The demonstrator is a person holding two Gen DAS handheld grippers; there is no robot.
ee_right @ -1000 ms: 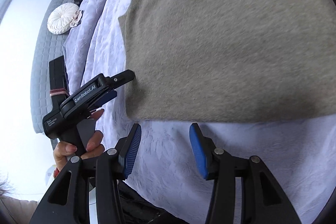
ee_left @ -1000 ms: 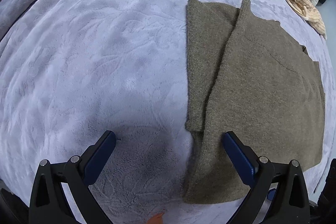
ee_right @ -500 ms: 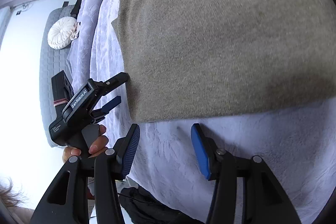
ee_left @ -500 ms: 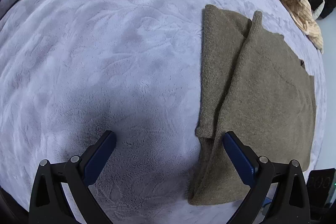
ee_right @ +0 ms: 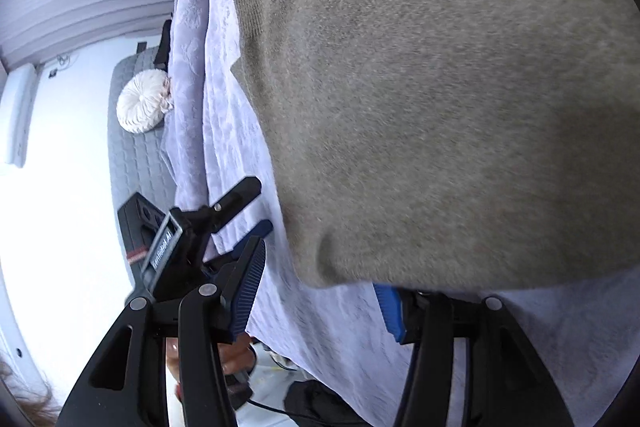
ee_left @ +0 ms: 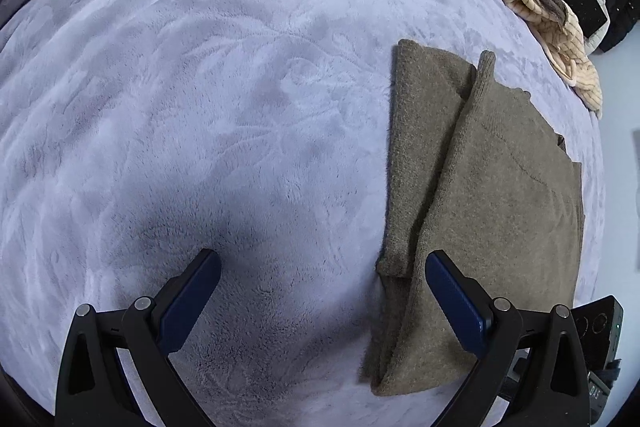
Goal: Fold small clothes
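Note:
An olive-brown knit sweater (ee_left: 492,195) lies folded on the lavender plush bedspread (ee_left: 200,107), a sleeve laid along its left edge. My left gripper (ee_left: 322,291) is open and empty, just left of the sweater's near corner; its right finger (ee_left: 456,303) sits over the sweater's edge. In the right wrist view the sweater (ee_right: 440,87) fills the frame. My right gripper (ee_right: 320,291) is open at the sweater's near hem, whose edge covers the tip of its right finger (ee_right: 392,311). The left gripper also shows there (ee_right: 240,211).
A pile of beige and brown clothes (ee_left: 540,7) lies at the bed's far right edge. A black device (ee_left: 600,331) sits at the near right. A grey quilted bench with a round white cushion (ee_right: 142,103) stands beside the bed.
My right gripper has pushed in to the sweater's hem, which now laps over its right finger. My left gripper has drawn back to the left; the sweater sits further right in its view.

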